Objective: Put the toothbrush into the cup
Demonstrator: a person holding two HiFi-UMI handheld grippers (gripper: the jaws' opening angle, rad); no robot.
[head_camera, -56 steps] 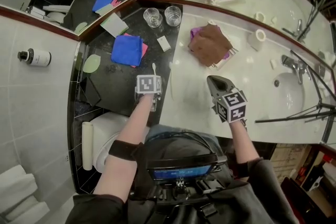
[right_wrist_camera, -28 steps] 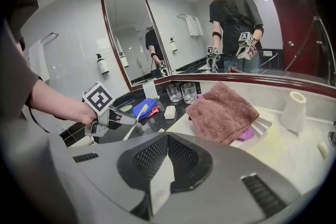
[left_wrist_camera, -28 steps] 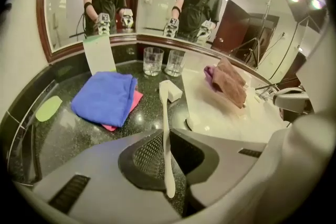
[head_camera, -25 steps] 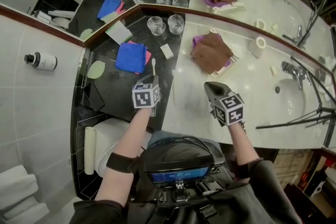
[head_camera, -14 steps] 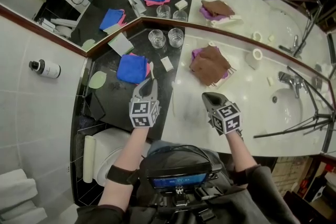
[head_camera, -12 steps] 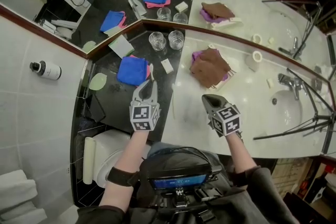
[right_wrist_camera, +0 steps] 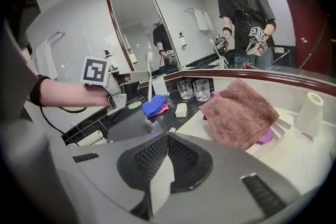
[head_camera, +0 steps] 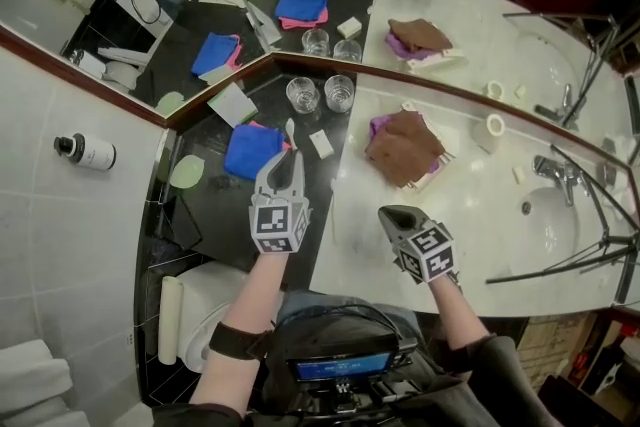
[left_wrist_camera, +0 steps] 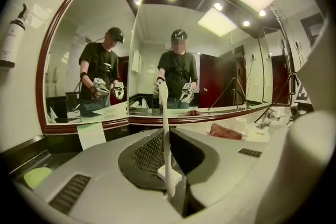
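My left gripper (head_camera: pixel 284 163) pinched the white toothbrush (left_wrist_camera: pixel 165 134), bristle end up, over the dark counter (head_camera: pixel 215 200). My right gripper (head_camera: pixel 388 215) was closed and empty; two glass cups (head_camera: pixel 321 94) stood beyond.

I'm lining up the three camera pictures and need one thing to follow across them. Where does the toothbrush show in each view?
Head view: the toothbrush pokes out beyond the tips of the left gripper, left of centre.
Left gripper view: the toothbrush is at centre, upright, clamped between the jaws.
Right gripper view: it is left of centre, a thin white stick standing up from the left gripper.
Shared landmark: the brown towel.
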